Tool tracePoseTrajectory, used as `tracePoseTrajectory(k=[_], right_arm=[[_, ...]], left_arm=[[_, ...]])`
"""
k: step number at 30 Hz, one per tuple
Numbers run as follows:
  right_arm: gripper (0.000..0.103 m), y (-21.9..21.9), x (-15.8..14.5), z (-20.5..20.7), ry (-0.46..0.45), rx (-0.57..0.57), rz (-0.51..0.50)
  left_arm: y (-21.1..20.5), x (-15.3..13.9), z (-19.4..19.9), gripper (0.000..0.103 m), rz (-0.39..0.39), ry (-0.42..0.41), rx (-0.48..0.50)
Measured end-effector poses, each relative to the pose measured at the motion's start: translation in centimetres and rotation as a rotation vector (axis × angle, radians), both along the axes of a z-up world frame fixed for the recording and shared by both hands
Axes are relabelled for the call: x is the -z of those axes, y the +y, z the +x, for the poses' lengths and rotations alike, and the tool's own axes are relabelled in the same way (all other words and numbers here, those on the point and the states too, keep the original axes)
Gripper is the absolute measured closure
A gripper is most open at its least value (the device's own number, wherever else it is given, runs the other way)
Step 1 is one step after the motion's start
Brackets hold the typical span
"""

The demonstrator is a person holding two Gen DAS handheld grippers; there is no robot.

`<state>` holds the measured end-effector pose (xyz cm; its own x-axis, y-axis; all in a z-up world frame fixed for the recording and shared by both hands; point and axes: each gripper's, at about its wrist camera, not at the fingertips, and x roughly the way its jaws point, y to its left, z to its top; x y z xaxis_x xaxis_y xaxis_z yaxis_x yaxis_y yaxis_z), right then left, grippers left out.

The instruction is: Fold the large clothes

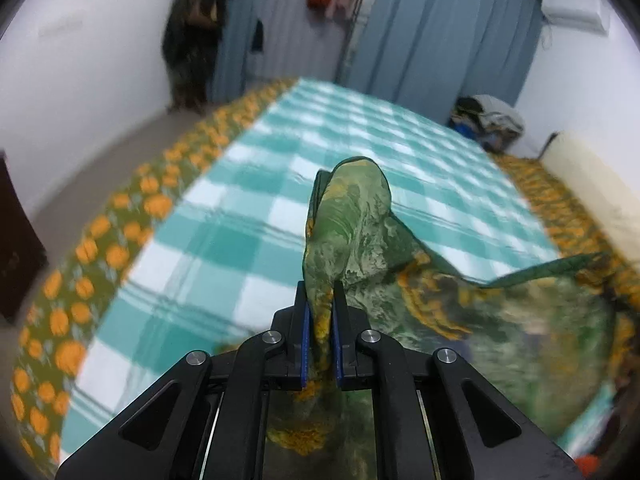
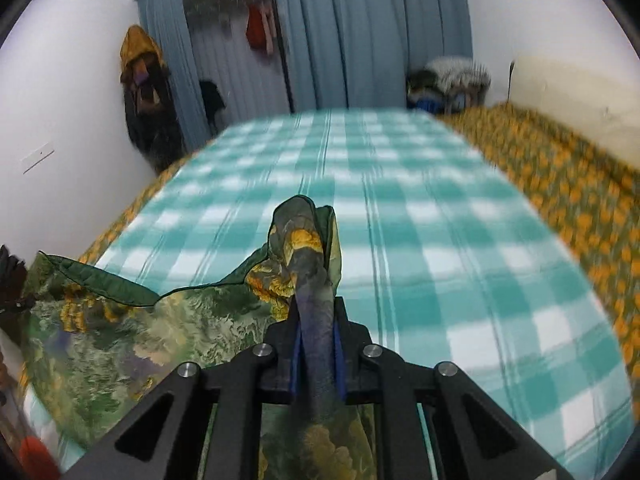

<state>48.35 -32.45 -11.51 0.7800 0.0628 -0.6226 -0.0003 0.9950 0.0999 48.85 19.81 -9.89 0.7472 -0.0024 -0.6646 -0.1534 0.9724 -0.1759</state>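
Observation:
A thin green cloth with yellow-orange floral print (image 1: 500, 312) hangs between both grippers above the bed. My left gripper (image 1: 320, 292) is shut on one bunched corner of it, and the cloth pokes up past the fingertips. The cloth spreads to the right in the left wrist view. My right gripper (image 2: 316, 308) is shut on another bunched corner of the cloth (image 2: 132, 328), which spreads to the left in the right wrist view. Its dark green hem sags between the two held corners.
The bed is covered by a teal and white checked sheet (image 1: 248, 208) (image 2: 420, 240) over an orange-flowered cover (image 1: 100, 248) (image 2: 568, 184). Blue curtains (image 2: 360, 32), hanging clothes (image 2: 140, 80) and a clothes pile (image 1: 488, 120) stand beyond it. A cream cushion (image 2: 572, 92) lies far right.

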Motion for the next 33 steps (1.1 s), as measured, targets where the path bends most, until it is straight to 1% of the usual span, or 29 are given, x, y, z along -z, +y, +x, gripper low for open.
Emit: tracePoseTrajectory(k=[1,2,3,4,5,6,7,9,11,13,17,23,33], right_arm=[[0.09,0.3,0.6,0.8,-0.004,0.009,-0.032],[0.09,0.5,1.5,1.5,-0.003,0.019,-0.07],[0.09,0.7,3.0,2.1,0.01,0.029,-0.109],[0.09,0.6,5.0,2.7,0.049,0.045,-0.131],[0.09,0.3,7.0,3.1,0.097,0.062,-0.129],[0.09,-0.3,9.8,3.3,0.163,0.085,-0.106],[0.09,-0.8,11.6,3.2,0.199,0.097,-0.09],[0.089,-1.5,15.8,2.4,0.259,0.101,-0.036],[0.087,-1.7,17.9,1.8,0.258,0.099,-0.015],[0.085,-1.4,18.5,1.3,0.221,0.113,-0.017],[0.085,-1.5,18.9,1.2,0.206,0.115,-0.006],[0.085,-1.3,19.5,1.3,0.183,0.118,-0.006],[0.085,-1.2,19.7,1.3,0.184,0.116,-0.007]], left_arm=[[-0.8,1.7,0.9,0.096,0.069,0.002,-0.012],[-1.0,2.9,1.1,0.096,0.1,0.015,-0.016],[-1.3,4.8,1.6,0.096,0.12,0.044,-0.023],[-1.3,7.6,1.8,0.096,0.114,0.088,-0.037],[-0.9,9.6,1.7,0.095,0.093,0.117,-0.05],[-0.6,10.8,1.4,0.094,0.073,0.132,-0.057],[-0.3,13.1,0.8,0.093,0.038,0.148,-0.062],[-0.4,15.0,0.0,0.091,0.02,0.144,-0.066],[-0.6,15.9,-0.4,0.089,0.029,0.115,-0.075],[-0.8,16.3,-0.3,0.088,0.028,0.113,-0.074],[-0.3,16.9,-0.4,0.086,-0.002,0.095,-0.074],[0.2,17.1,-0.2,0.085,-0.044,0.082,-0.071],[0.2,17.1,-0.2,0.085,-0.042,0.083,-0.071]])
